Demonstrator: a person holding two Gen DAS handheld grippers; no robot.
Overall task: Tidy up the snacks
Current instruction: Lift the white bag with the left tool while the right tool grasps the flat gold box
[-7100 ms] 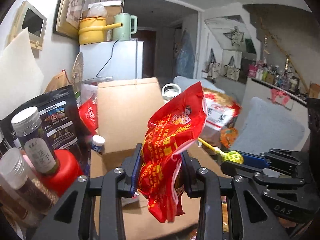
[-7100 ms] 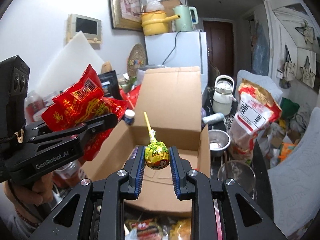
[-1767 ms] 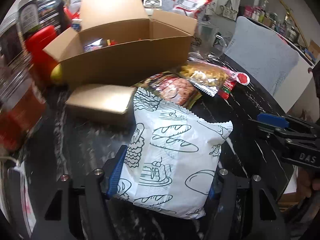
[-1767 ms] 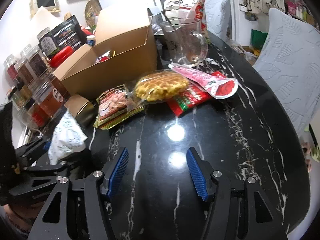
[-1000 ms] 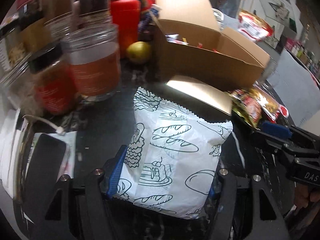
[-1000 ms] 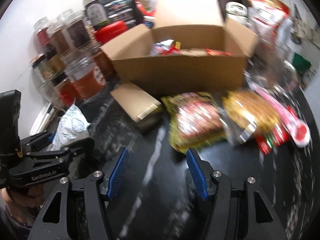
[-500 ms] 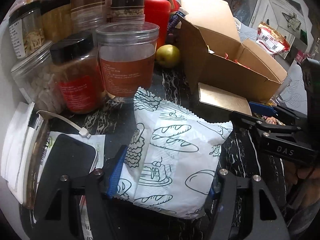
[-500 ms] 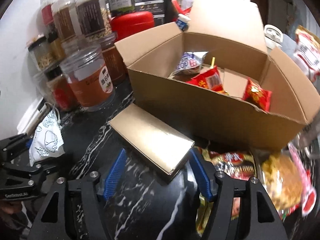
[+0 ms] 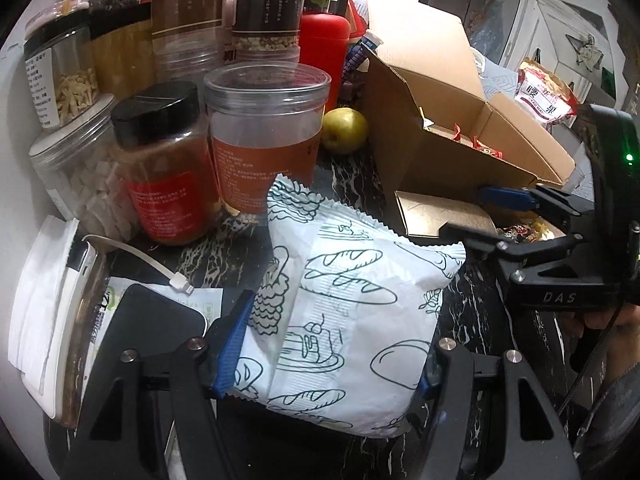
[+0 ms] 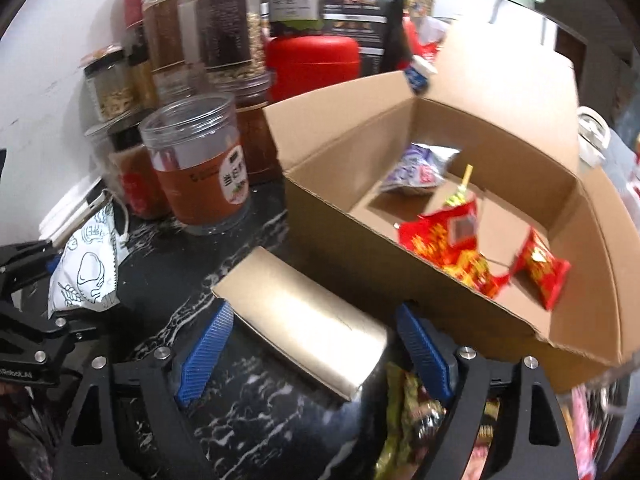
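Several snacks (image 10: 444, 240) are already laid in the box (image 10: 400, 280). A bread bag (image 9: 352, 312) is held in the left gripper (image 9: 320, 352); the right gripper (image 10: 316, 344), its jaws just opened wide, is set around a gold carton (image 10: 304, 324) on the worktop (image 10: 256, 412); other packets (image 10: 416, 412) are left outside.

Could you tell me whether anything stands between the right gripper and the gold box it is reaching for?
Nothing visible does. The right gripper has just been opening its jaws, which now straddle the gold box lying on the black marble table beside the cardboard box.
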